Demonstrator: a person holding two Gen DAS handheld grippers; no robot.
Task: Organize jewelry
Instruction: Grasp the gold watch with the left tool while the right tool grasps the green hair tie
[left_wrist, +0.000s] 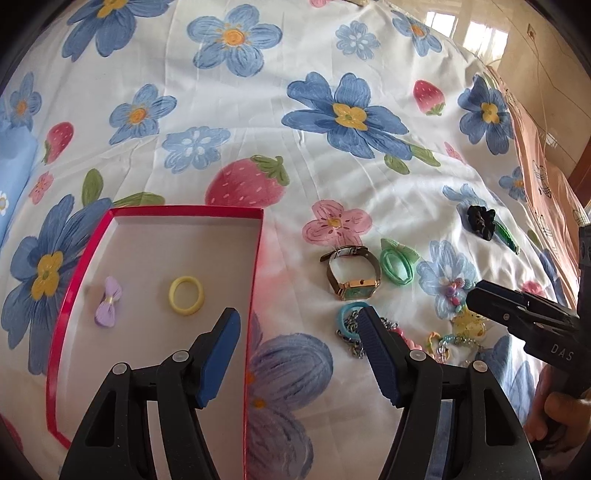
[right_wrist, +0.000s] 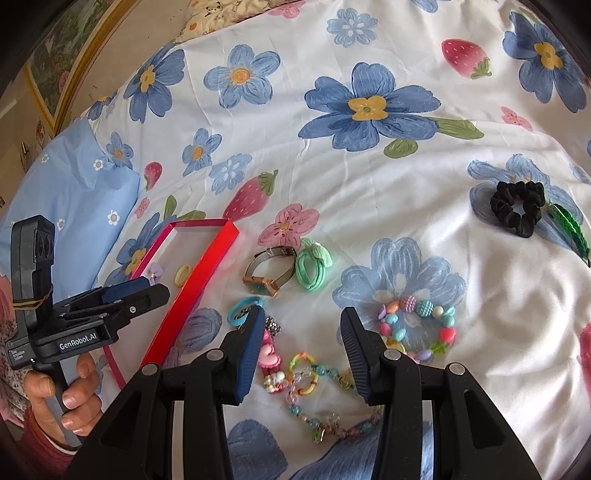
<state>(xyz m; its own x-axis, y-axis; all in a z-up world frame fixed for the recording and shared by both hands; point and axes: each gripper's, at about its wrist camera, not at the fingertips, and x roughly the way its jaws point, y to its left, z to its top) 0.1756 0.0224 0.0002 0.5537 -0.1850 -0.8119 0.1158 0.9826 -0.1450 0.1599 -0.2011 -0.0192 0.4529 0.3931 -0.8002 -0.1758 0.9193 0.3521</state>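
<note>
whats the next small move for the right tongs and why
Probably lower the right tongs onto the pink heart charm and close. They hang open just above it, holding nothing, and the red box holds only a bow and a ring.

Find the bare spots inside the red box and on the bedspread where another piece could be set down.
Inside the red box, the floor beyond the yellow ring and purple bow is bare. The bedspread right of the beaded bracelet is free. Around the watch it is crowded.

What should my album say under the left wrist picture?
Open left gripper over a red tray holding a yellow ring.
</note>
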